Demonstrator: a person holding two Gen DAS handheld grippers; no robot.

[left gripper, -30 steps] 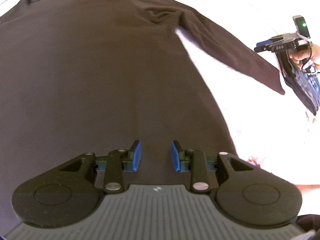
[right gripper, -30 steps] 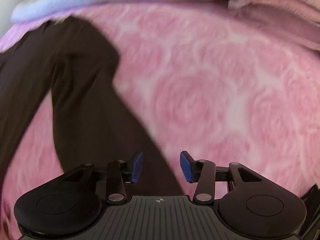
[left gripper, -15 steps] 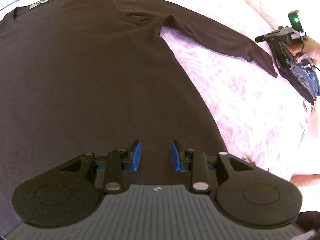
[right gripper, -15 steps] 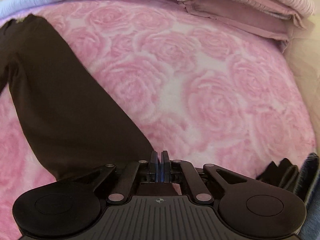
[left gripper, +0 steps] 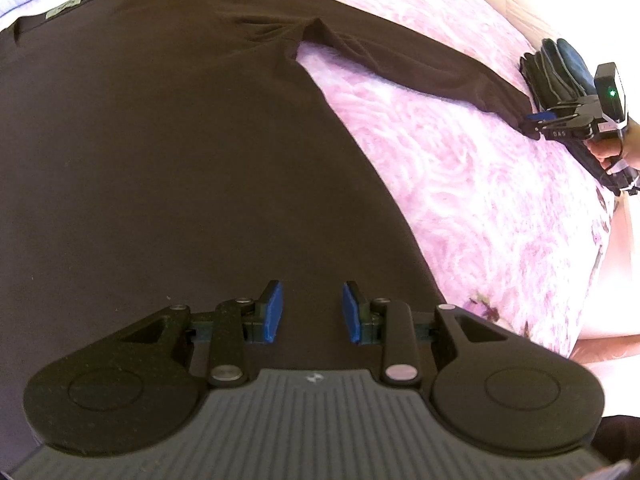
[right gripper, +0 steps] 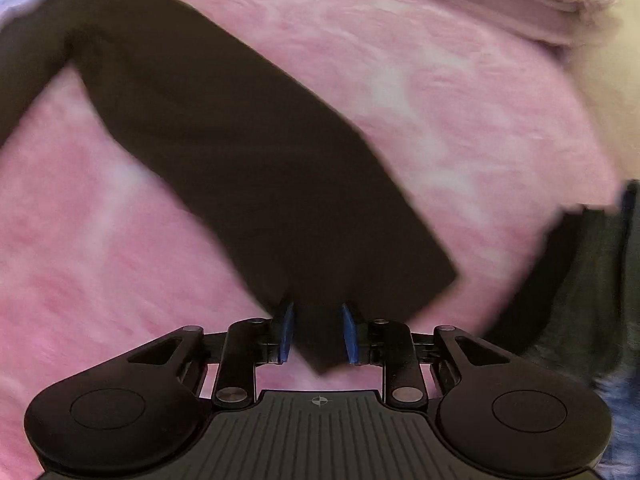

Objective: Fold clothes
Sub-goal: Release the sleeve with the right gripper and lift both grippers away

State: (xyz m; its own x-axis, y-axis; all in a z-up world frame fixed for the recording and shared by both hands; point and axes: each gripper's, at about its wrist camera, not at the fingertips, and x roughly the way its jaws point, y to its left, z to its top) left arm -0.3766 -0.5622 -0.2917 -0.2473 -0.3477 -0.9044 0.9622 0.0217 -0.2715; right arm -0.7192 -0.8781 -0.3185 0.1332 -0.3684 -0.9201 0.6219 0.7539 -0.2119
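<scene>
The dark brown long-sleeved shirt (left gripper: 168,152) lies on the pink rose-patterned blanket (left gripper: 460,184); the left gripper (left gripper: 311,312) hovers released over its hem, and the right gripper (right gripper: 317,334) is parted around its sleeve cuff (right gripper: 316,320).

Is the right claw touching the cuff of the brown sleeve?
Cannot tell. In the right wrist view the sleeve cuff lies between the open right claw, but blur hides whether the fingers press it.

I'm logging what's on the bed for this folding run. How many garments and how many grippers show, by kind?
Dark brown long-sleeved shirt: 1
Folded dark clothes, a stack beside the sleeve cuff: 1 stack; pieces cannot be counted
Grippers: 2, the left gripper and the right gripper
Pink rose-patterned bedspread: 1
Total: 5
</scene>
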